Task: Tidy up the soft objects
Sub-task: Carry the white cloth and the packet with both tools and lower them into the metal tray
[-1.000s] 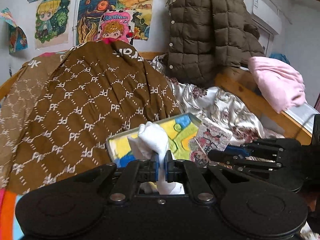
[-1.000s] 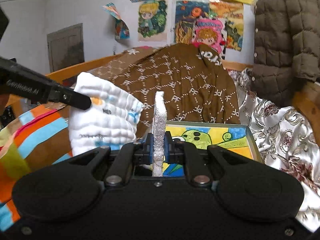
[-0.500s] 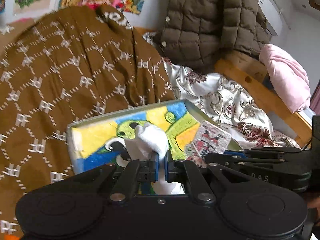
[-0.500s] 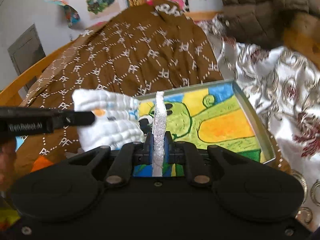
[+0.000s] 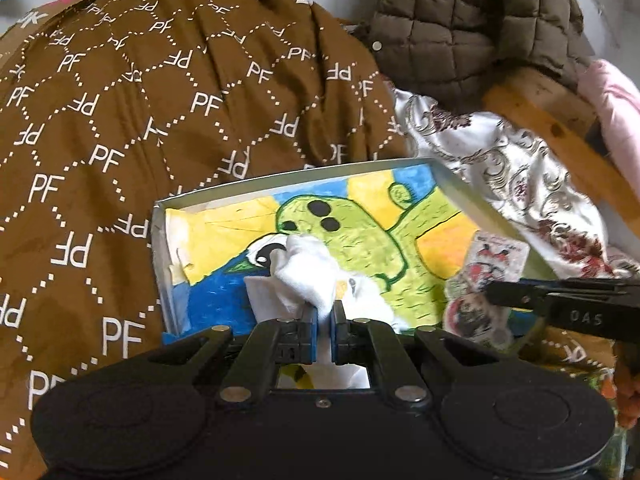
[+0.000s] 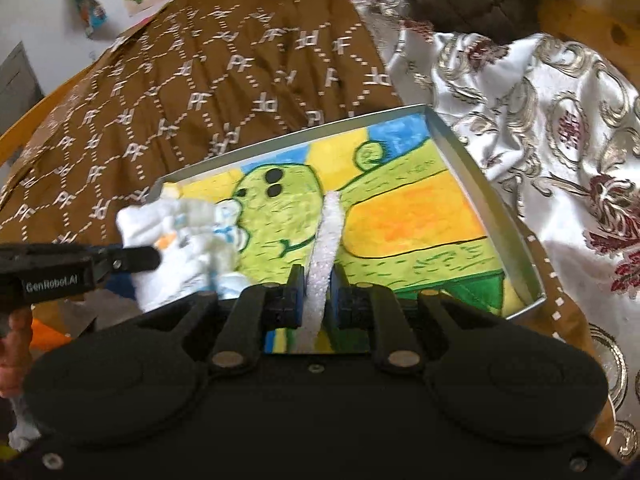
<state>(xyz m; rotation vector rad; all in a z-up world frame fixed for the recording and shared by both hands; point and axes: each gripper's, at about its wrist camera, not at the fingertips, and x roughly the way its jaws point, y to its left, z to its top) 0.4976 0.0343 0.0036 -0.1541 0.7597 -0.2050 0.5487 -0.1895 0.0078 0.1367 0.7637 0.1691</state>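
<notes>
L gripper [image 5: 324,316] cloth [image 5: 308,276], R gripper [image 6: 318,292] sponge [image 6: 326,248]

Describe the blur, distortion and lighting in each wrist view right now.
Left wrist view: fisheye bends the tray rim; the quilted jacket at top is smeared, the white cloth in the left gripper is overexposed. Right wrist view: soft motion blur throughout, the foam-like sheet in the right gripper and the floral fabric look washed out; flat daylight, no hard shadows.
</notes>
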